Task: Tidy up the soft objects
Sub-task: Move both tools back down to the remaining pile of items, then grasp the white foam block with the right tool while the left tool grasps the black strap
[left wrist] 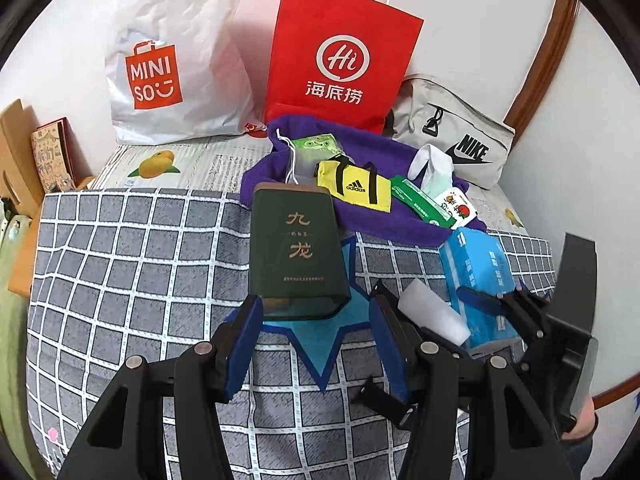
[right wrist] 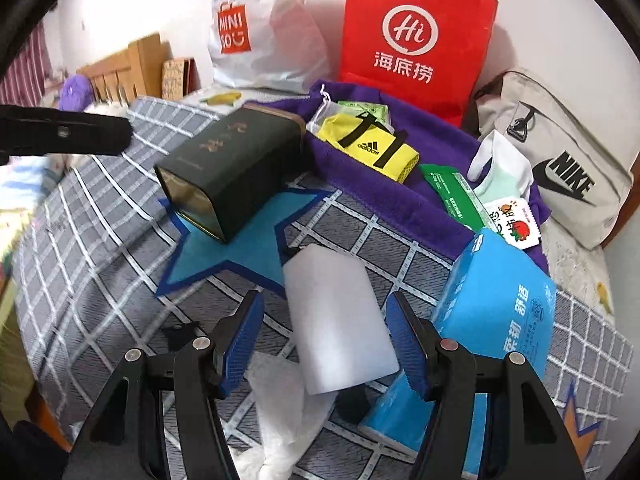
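Fingers, left: my left gripper (left wrist: 316, 332) hovers with its blue pads apart over the open end of the dark green tin (left wrist: 298, 254), clamped on nothing.
Fingers, right: my right gripper (right wrist: 324, 344) stands apart either side of the white foam block (right wrist: 340, 316); whether the pads touch it I cannot tell, and I judge it not yet gripped.
Setting: everything lies on a bed under a grey checked quilt (left wrist: 132, 264), with a blue star patch (right wrist: 224, 248) beneath the tin.
Soft things, near: the foam block lies beside a blue tissue pack (right wrist: 496, 312) that leans just to its right; crumpled white plastic (right wrist: 288, 412) sits under my right fingers.
Soft things, far: a purple towel (left wrist: 372, 216) carries a yellow mesh pouch (left wrist: 356, 188), a green packet (left wrist: 420, 206), a white-and-mint sock (left wrist: 434, 170) and a small snack sachet (left wrist: 458, 204), all loosely heaped.
Containers: a red paper bag (left wrist: 344, 52), a white shopping bag (left wrist: 172, 60) and a grey pouch (left wrist: 456, 144) stand against the wall behind the heap.
Progress: early, by my reading; nothing soft looks sorted and the heap is unsorted.
Left to do: take up the foam block, then the tissues and the towel's load.
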`<state>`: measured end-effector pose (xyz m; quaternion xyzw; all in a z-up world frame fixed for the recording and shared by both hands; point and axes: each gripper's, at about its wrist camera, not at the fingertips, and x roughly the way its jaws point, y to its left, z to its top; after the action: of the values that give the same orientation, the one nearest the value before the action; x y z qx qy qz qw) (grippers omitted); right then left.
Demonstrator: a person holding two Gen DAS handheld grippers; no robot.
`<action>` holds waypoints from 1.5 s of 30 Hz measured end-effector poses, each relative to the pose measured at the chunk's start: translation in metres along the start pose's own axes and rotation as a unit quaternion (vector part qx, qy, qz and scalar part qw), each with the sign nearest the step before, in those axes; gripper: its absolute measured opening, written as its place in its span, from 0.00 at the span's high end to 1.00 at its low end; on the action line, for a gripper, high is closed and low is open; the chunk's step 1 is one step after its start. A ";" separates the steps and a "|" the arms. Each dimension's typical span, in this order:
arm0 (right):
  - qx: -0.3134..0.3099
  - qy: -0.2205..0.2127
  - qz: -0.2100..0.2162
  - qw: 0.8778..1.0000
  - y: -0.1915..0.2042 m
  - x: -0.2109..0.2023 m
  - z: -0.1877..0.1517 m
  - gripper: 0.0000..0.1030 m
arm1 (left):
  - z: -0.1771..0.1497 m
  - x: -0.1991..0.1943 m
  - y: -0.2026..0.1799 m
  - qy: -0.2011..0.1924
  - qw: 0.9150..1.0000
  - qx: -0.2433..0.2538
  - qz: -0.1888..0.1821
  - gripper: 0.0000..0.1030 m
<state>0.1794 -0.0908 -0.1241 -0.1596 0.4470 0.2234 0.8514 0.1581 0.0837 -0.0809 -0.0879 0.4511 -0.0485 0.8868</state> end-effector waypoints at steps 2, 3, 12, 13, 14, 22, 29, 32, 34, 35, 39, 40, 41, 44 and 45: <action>-0.016 -0.001 -0.015 1.000 0.003 0.002 0.000 0.39 | -0.005 0.001 0.003 0.006 1.000 -0.006 0.003 0.49; -0.023 0.003 -0.019 1.000 0.004 0.004 -0.001 0.39 | -0.007 0.002 0.005 0.007 1.000 -0.008 0.001 0.49; -0.052 0.015 -0.051 0.997 0.016 0.023 -0.005 0.56 | -0.029 0.005 0.017 0.018 0.999 -0.023 -0.014 0.49; -0.048 0.006 -0.055 0.997 0.015 0.021 -0.005 0.57 | -0.031 0.006 0.017 0.019 0.999 -0.022 -0.013 0.49; -0.042 0.001 -0.050 0.998 0.013 0.018 -0.004 0.58 | -0.033 0.006 0.018 0.021 0.999 -0.022 -0.013 0.49; 0.006 -0.036 -0.037 0.999 0.003 -0.016 0.003 0.58 | -0.048 0.020 0.015 0.045 0.998 -0.025 -0.030 0.49; 0.049 -0.060 -0.038 0.996 -0.007 -0.050 0.000 0.58 | -0.071 0.031 -0.008 0.075 0.996 -0.012 -0.050 0.49; 0.046 -0.073 -0.049 0.995 -0.011 -0.065 -0.004 0.58 | -0.085 0.040 -0.020 0.097 0.994 -0.008 -0.047 0.49; 0.051 -0.079 -0.055 0.994 -0.015 -0.072 -0.009 0.58 | -0.091 0.047 -0.028 0.108 0.993 -0.006 -0.049 0.49; 0.054 -0.082 -0.055 0.994 -0.017 -0.075 -0.013 0.58 | -0.094 0.049 -0.031 0.114 0.992 -0.004 -0.047 0.49; 0.069 -0.091 -0.046 0.992 -0.027 -0.083 -0.028 0.58 | -0.102 0.060 -0.051 0.123 0.992 0.009 -0.032 0.46; 0.071 -0.093 -0.041 0.992 -0.029 -0.083 -0.032 0.58 | -0.102 0.061 -0.055 0.119 0.992 0.011 -0.027 0.45; 0.074 -0.093 -0.037 0.992 -0.032 -0.084 -0.037 0.58 | -0.102 0.062 -0.058 0.117 0.993 0.011 -0.026 0.45; 0.079 -0.094 -0.031 0.992 -0.037 -0.084 -0.047 0.58 | -0.098 0.066 -0.065 0.110 0.994 0.002 -0.026 0.45; 0.081 -0.095 -0.028 0.992 -0.040 -0.085 -0.050 0.58 | -0.097 0.068 -0.068 0.108 0.994 0.002 -0.027 0.45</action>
<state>0.1233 -0.1686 -0.0782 -0.0809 0.3760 0.1768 0.9060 0.1194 -0.0052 -0.1769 -0.0921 0.5413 -0.0823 0.8317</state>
